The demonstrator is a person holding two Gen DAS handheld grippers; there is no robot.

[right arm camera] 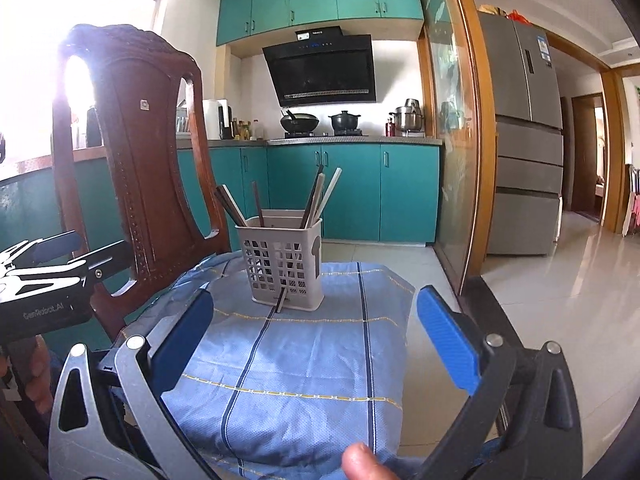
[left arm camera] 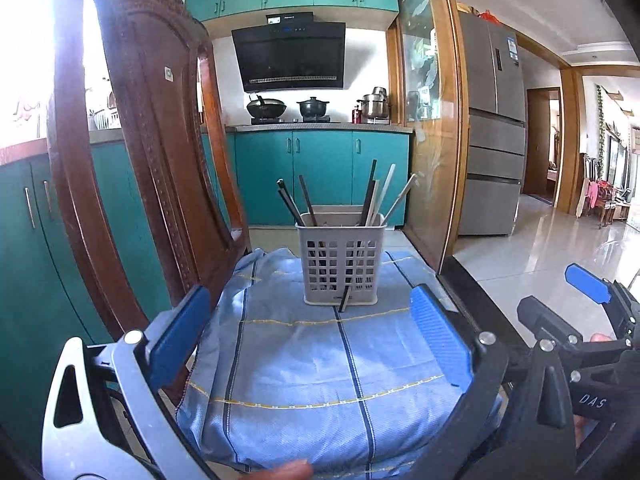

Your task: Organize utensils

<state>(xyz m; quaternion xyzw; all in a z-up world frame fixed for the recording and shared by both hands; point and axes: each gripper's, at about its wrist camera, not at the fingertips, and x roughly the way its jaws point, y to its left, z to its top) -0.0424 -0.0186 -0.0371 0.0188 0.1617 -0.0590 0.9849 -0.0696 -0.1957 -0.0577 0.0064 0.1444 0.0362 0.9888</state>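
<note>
Nearest: left gripper (left arm camera: 310,338) & right gripper (right arm camera: 314,334), blue-padded fingers spread wide, nothing btwn, both over blue checked cloth (left arm camera: 320,360) on seat. Mid-cloth: grey slotted plastic basket (left arm camera: 341,264) upright w/ dark & pale chopsticks (left arm camera: 374,196) inside, one stick poking out thru low front slot. Carved brown wooden chair back (left arm camera: 160,140) just left of basket. Beyond: teal kitchen cabinets (left arm camera: 320,176), grey fridge (left arm camera: 494,132) far right.
</note>
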